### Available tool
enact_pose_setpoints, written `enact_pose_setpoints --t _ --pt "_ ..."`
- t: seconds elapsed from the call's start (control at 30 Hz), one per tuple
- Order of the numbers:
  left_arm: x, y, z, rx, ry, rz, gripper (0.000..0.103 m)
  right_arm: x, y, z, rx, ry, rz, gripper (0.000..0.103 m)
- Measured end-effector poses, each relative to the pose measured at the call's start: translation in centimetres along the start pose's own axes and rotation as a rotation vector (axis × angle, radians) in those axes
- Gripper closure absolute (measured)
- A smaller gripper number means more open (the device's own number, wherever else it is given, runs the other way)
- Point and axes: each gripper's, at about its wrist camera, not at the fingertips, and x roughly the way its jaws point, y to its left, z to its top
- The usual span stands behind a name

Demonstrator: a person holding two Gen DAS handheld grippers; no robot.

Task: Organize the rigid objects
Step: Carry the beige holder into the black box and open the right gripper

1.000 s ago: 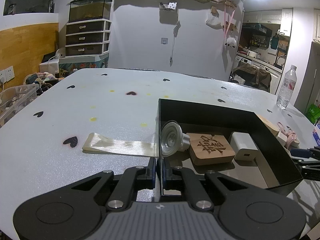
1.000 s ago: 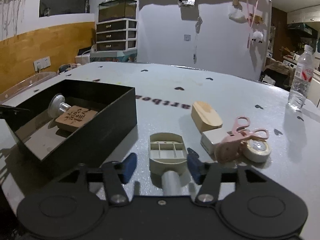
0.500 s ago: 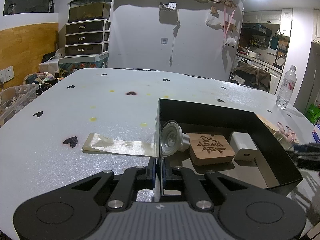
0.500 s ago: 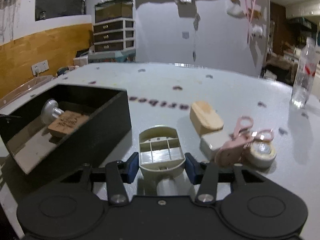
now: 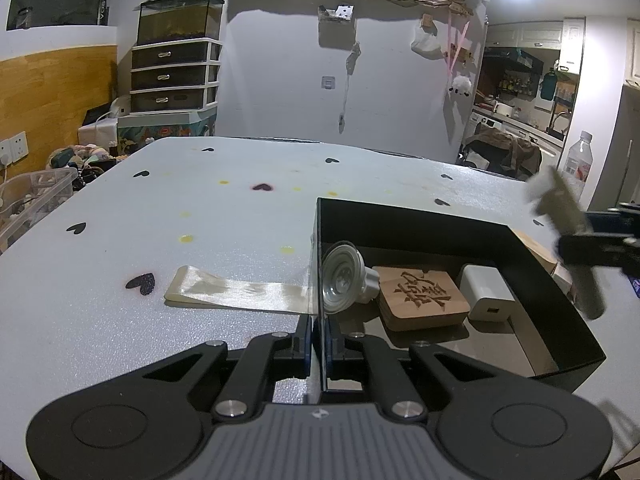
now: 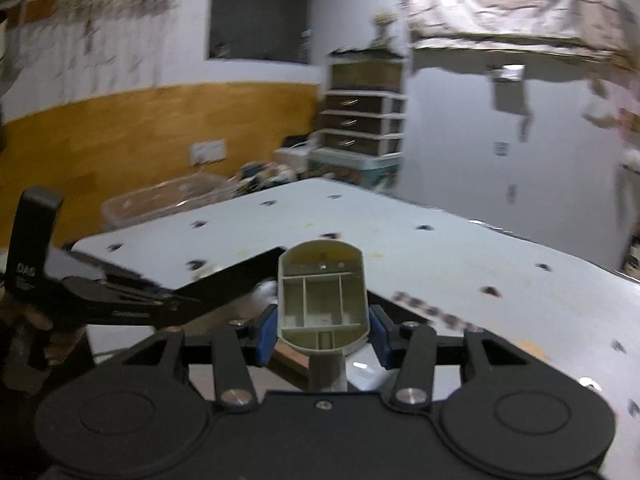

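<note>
Beige plastic brush-like tool with ribbed underside (image 6: 322, 295): clamped between blue pads of right gripper (image 6: 322, 330), lifted above table, over black rectangular box (image 5: 560, 312).

Left: cream ribbon strip (image 5: 236, 292) flat on white heart-print table (image 5: 160, 208). Left gripper (image 5: 317, 346) pinched tight on box's near-left wall. Inside box: clear suction cup (image 5: 340, 276), carved wooden block (image 5: 422, 296), white charger (image 5: 486, 298), side by side.

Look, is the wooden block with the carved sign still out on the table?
No, the wooden block lies inside the black box, between the clear suction cup and the white charger.
</note>
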Motion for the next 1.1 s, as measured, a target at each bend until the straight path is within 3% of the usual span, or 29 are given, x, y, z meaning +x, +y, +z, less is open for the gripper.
enact_pose_setpoints --t 0.2,0.5,0.6,0.73,0.97,1.1 --pt "-0.1 0.0 0.0 0.006 0.0 -0.004 0.097 4.9 1.6 1.0 -0.003 0.168 0.186 0.055" --pt "-0.2 0.3 0.0 0.008 -0.001 -0.018 0.096 10.6 3.2 0.8 -0.087 0.353 0.232 0.055" --pt "-0.2 0.3 0.0 0.006 -0.001 -0.02 0.096 11.2 3.3 1.0 -0.073 0.355 0.252 0.054" --pt "-0.2 0.4 0.0 0.008 0.0 -0.022 0.095 11.0 3.2 1.3 -0.05 0.326 0.246 0.033" --pt "-0.2 0.4 0.0 0.007 0.0 -0.021 0.095 10.3 3.1 1.3 -0.046 0.319 0.238 0.032" --pt "-0.2 0.4 0.0 0.008 0.0 -0.021 0.095 9.8 2.8 1.4 -0.028 0.318 0.224 0.02"
